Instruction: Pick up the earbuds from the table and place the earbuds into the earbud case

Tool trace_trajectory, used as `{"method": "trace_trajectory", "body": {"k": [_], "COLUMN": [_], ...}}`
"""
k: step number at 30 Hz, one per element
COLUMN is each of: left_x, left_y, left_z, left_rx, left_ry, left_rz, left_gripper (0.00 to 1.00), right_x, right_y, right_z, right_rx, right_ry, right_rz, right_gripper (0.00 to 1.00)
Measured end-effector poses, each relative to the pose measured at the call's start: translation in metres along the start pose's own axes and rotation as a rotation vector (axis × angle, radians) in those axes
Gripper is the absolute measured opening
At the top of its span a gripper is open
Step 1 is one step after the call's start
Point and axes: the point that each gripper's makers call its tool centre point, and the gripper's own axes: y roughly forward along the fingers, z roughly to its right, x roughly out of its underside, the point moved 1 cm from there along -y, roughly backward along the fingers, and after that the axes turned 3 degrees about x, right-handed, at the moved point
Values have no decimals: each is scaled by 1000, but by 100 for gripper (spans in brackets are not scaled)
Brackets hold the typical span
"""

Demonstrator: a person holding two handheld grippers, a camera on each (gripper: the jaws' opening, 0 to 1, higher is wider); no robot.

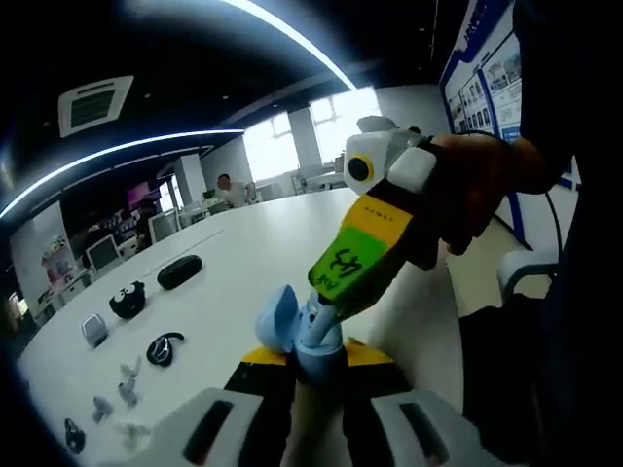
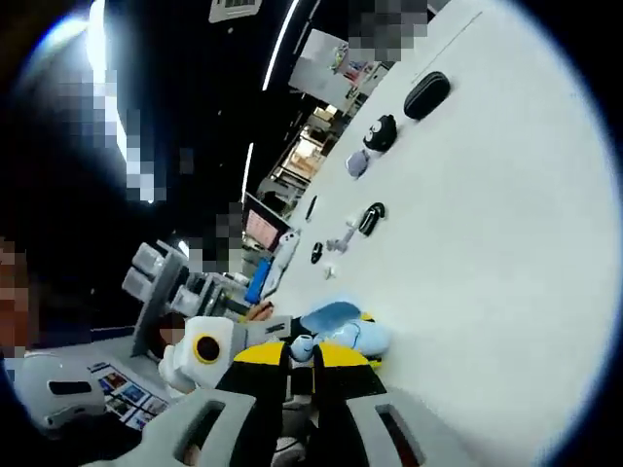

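Gripping one blue earbud case [image 1: 297, 331], left gripper [image 1: 307, 365].

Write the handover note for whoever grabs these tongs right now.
Left tongs: shut on the open blue case, held over the white table.
Right tongs: tips at the case's mouth; whether they hold an earbud is unclear.
Done: case lifted, lid open.
Left: seat the earbuds; the small pale pieces on the table may be some.
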Motion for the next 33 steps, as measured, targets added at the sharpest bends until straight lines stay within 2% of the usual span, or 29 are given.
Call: {"method": "trace_trajectory", "body": {"k": [2,7,14,18,26,28,33], "left_x": [0,0,0,0,-1,-1,-1], "left_y": [0,0,1,1,3,4,4], "left_z": [0,0,-1,-1,0,0,-1], "left_rx": [-3,-9,-6,-9,-11,-9,-4], "left_ry": [2,-4,-6,-7,-14,-17,-25], "left_rz": [-1,1,7,9,16,18,23], "left_gripper": [19,19,19,19,19,20,20], "right_x": [0,1,2,-3,1,5,7], "right_y": [0,0,2,3,6,9,8], "right_z": [2,2,5,6,2,0,-1], "right_rx": [8,42,78,99,138,130,117], "right_ry": [61,121,310,365,330,349,373], "right_rz": [0,15,28,25,2,-19,-19], "right_gripper": [10,10,10,10,11,14,16]}}
